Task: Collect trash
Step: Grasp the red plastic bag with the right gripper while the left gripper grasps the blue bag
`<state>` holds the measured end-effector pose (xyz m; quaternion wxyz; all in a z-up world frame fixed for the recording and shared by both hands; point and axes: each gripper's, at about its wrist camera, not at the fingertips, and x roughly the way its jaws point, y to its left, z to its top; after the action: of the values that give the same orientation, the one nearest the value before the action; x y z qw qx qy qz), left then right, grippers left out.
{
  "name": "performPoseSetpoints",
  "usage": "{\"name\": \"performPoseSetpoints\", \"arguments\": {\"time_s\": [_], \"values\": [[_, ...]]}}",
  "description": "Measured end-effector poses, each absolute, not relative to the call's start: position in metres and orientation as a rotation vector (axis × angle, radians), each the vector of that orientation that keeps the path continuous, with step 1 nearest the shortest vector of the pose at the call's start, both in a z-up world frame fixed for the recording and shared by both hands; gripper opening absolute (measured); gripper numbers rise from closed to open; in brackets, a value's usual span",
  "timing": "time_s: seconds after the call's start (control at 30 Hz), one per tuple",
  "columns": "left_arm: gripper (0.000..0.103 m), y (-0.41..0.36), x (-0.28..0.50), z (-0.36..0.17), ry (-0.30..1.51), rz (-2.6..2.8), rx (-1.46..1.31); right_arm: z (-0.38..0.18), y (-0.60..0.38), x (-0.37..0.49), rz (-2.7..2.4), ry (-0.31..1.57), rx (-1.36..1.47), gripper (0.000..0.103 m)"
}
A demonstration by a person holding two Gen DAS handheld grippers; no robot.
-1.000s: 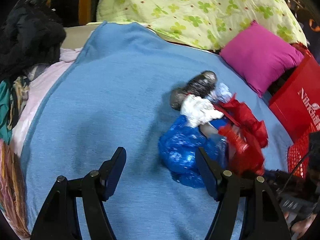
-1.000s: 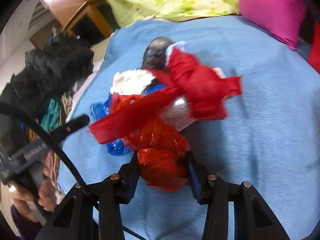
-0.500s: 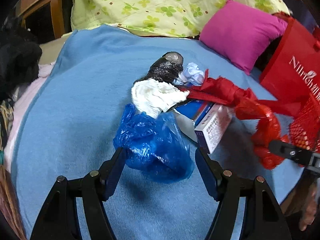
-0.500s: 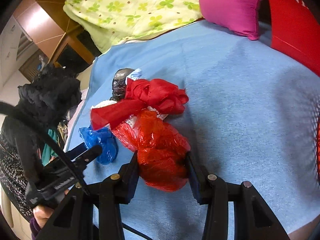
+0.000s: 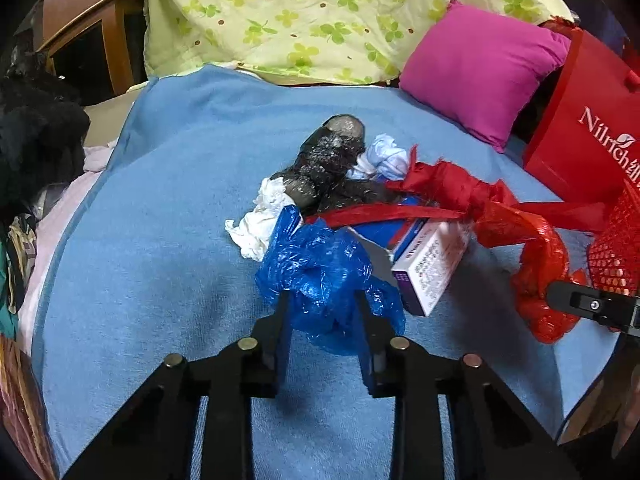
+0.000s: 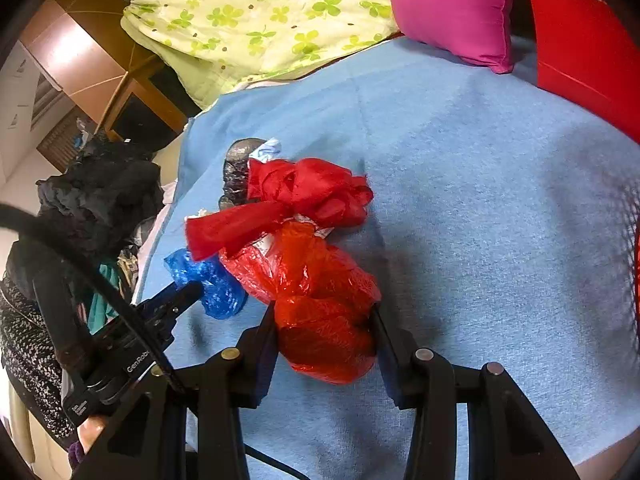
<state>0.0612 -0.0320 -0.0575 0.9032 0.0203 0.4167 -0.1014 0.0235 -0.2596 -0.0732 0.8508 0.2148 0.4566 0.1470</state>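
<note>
Left gripper (image 5: 322, 312) is clamped on the blue plastic bag (image 5: 320, 268); right gripper (image 6: 324, 334) is clamped on the red plastic bag (image 6: 316, 292). Risk: the red bag's tail drapes the carton (image 5: 430, 268) behind the blue bag; lifting may drag it. Only the left view shows the carton, white tissue (image 5: 260, 220) and red mesh basket (image 5: 616, 256).

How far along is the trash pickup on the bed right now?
Nothing looks binned yet. In hand: the left gripper is shut on the blue bag, the right gripper on the red bag. Left on the blanket: the box, tissue and black wad.
</note>
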Motion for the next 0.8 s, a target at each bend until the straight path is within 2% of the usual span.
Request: {"name": "performPoseSetpoints", "arguments": {"time_s": [0.07,0.1,0.13,0.37,0.43,0.47,0.53,0.57,0.6,0.8], "values": [[0.022,-0.032,0.058,-0.054,0.854,-0.221,0.043,-0.071,-0.260,0.021,0.321,0.953,0.453,0.047],[0.014,-0.032,0.056,-0.053,0.853,-0.237,0.038,-0.070,-0.260,0.021,0.327,0.951,0.455,0.047],[0.013,-0.032,0.053,-0.050,0.856,-0.258,0.028,-0.069,-0.261,0.019,0.340,0.946,0.461,0.047],[0.013,-0.027,0.045,-0.051,0.915,-0.371,-0.019,-0.065,-0.263,0.014,0.373,0.949,0.462,0.047],[0.016,-0.021,0.049,-0.054,0.939,-0.357,-0.051,-0.070,-0.264,0.015,0.361,0.972,0.466,0.047],[0.023,-0.018,0.051,-0.055,0.946,-0.351,-0.067,-0.072,-0.265,0.016,0.351,0.985,0.464,0.047],[0.047,-0.009,0.053,-0.054,0.942,-0.316,-0.096,-0.076,-0.268,0.018,0.336,1.007,0.464,0.047],[0.064,-0.005,0.051,-0.053,0.933,-0.299,-0.106,-0.078,-0.269,0.019,0.331,1.015,0.466,0.047],[0.070,-0.002,0.052,-0.052,0.923,-0.285,-0.114,-0.080,-0.271,0.020,0.325,1.024,0.469,0.047],[0.072,-0.010,0.064,-0.063,0.959,-0.267,-0.139,-0.089,-0.271,0.023,0.290,1.064,0.461,0.047]]}}
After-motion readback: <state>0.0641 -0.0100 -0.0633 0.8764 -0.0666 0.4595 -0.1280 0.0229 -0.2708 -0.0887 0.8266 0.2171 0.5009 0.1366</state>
